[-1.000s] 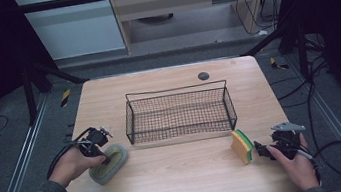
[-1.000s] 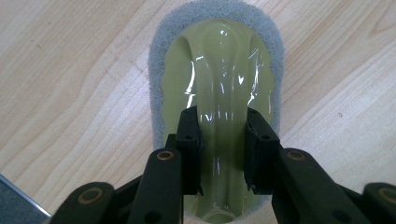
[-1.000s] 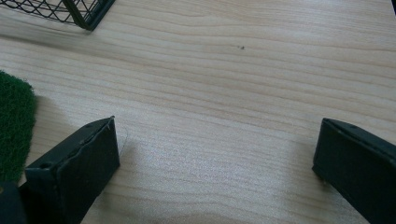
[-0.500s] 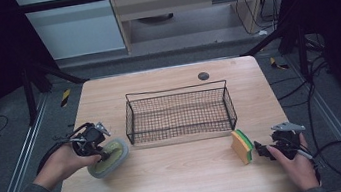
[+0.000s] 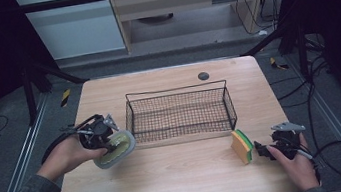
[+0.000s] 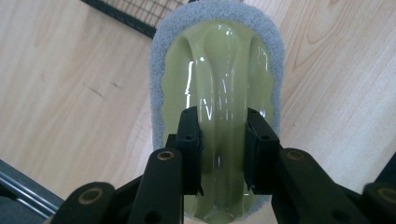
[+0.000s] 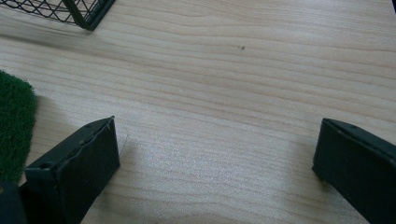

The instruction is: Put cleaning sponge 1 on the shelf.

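An oval scrubber with a pale green plastic grip and a grey pad hangs tilted just above the table, left of the wire basket. My left gripper is shut on it. In the left gripper view the two pads pinch the raised green ridge of the scrubber. A yellow sponge with a green scouring side stands on edge at the front right. My right gripper rests on the table just right of it, open, with bare wood between its jaws.
The black wire basket stands mid-table; its corner shows in both gripper views. A small dark disc is set in the wood behind the basket. The sponge's green edge lies left of the right jaws. Cables trail off both sides.
My left hand has lifted the scrubber off the table and carried it up and to the right, closer to the basket's left end. The right hand has not moved.
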{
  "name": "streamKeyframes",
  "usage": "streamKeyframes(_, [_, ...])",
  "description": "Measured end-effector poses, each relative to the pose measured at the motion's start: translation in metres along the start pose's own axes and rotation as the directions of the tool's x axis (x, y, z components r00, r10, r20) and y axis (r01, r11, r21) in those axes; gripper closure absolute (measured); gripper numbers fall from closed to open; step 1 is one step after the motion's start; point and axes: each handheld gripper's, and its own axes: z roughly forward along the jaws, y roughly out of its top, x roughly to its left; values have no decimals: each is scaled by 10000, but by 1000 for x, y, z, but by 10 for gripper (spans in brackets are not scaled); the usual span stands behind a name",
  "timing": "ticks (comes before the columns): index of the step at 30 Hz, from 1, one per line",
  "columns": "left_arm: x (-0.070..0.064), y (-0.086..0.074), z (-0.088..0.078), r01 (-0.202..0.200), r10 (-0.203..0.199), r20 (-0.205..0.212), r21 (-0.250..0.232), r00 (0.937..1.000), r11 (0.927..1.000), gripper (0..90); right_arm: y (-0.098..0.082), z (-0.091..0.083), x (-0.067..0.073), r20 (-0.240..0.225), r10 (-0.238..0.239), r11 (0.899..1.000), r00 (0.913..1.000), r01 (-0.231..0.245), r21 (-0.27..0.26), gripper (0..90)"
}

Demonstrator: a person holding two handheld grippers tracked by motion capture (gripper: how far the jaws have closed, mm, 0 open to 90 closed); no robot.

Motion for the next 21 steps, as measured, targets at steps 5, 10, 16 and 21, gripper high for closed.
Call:
streamKeyframes(5, [0,16,-7,-612,612,-186,12,9979,9981,707,0,0,0,10,-31,10000,10000,31,7,5])
streamKeyframes(10, [3,29,-15,-976,971,-339,-133,9947,9951,707,0,0,0,9,-29,10000,10000,29,7,4])
streamKeyframes(16, [7,47,-22,-1483,1471,-529,-212,9877,9887,707,0,0,0,36,-10,10000,10000,10,7,5])
streamKeyframes(21, [12,60,-27,-1835,1817,-651,-229,9812,9828,707,0,0,0,42,22,10000,10000,-22,29,5])
